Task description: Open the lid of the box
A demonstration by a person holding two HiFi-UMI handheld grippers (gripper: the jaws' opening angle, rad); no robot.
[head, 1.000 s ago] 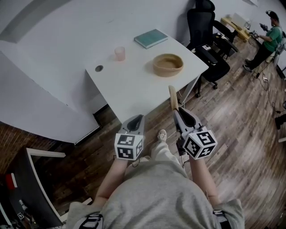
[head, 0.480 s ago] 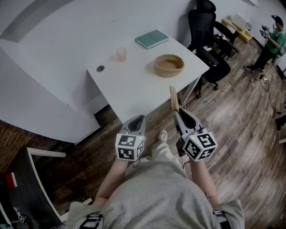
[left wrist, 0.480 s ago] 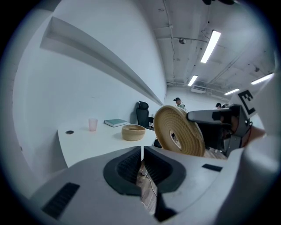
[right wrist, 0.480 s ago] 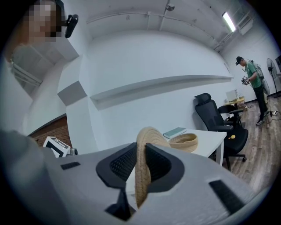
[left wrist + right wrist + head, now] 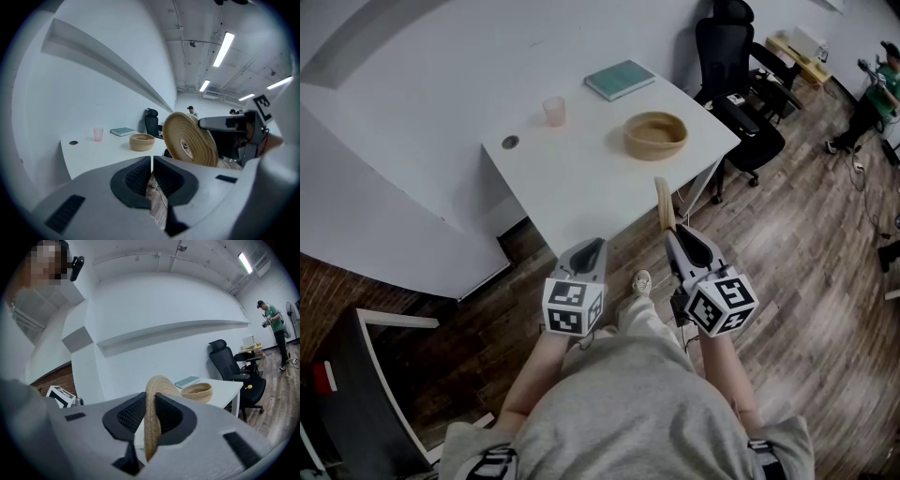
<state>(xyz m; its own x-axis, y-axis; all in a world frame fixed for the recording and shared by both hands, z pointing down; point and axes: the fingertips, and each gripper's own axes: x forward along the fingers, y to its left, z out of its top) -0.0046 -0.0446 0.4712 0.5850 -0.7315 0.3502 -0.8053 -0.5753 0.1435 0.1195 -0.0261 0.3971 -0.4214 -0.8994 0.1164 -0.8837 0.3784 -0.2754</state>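
Note:
The box is a round woven basket [image 5: 655,135] standing open on the white table [image 5: 581,183]; it also shows in the left gripper view [image 5: 142,141] and the right gripper view [image 5: 197,391]. Its flat woven lid [image 5: 662,202] stands on edge off the table's near edge, over the floor, with my right gripper [image 5: 674,232] shut on its rim. In the right gripper view the lid [image 5: 152,420] is pinched between both pads. My left gripper [image 5: 590,251] is shut and empty, level with the right one. From it the lid [image 5: 190,139] shows as a disc.
A teal book [image 5: 619,80] and a pink cup [image 5: 553,111] sit at the table's far side, with a small round grommet [image 5: 510,142] near the left edge. Black office chairs [image 5: 733,66] stand right of the table. A person [image 5: 886,89] stands far right on the wood floor.
Both grippers and the lid stay almost still. The person at the far right has stepped further toward the frame's edge.

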